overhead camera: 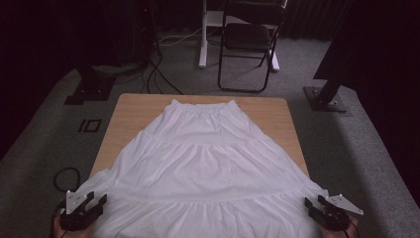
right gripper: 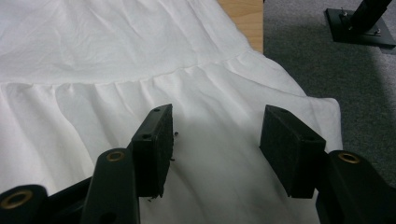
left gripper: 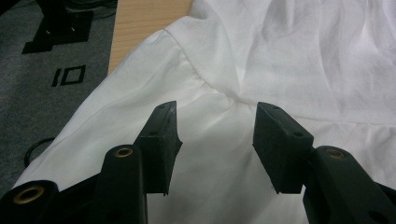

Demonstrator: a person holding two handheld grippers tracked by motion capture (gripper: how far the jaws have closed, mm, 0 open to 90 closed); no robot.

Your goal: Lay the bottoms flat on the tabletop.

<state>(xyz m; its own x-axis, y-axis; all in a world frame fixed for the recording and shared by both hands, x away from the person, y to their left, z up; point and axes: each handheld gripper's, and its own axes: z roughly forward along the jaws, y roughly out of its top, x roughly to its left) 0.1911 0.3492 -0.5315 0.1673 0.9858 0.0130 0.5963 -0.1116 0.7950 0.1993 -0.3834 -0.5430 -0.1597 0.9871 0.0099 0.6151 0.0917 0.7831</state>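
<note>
A wooden table (overhead camera: 130,111) stands on grey carpet (overhead camera: 356,148). Beyond the table's far edge stands a black folding chair (overhead camera: 250,37), with a white stand (overhead camera: 203,34) just to its left. Black cables (overhead camera: 156,74) run across the carpet off the far left corner. A black base plate (overhead camera: 324,99) sits off the far right corner.

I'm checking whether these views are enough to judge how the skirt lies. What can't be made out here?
- Skirt hem: cut off by the bottom edge of the high view.
- Near edge of the table: hidden under the skirt in the high view.
- Hands behind the left claw and right claw: mostly cut off by that same edge.
- Cloth close to each claw: hidden behind the black jaws in both gripper views.
- Room behind the chair: too dark.
</note>
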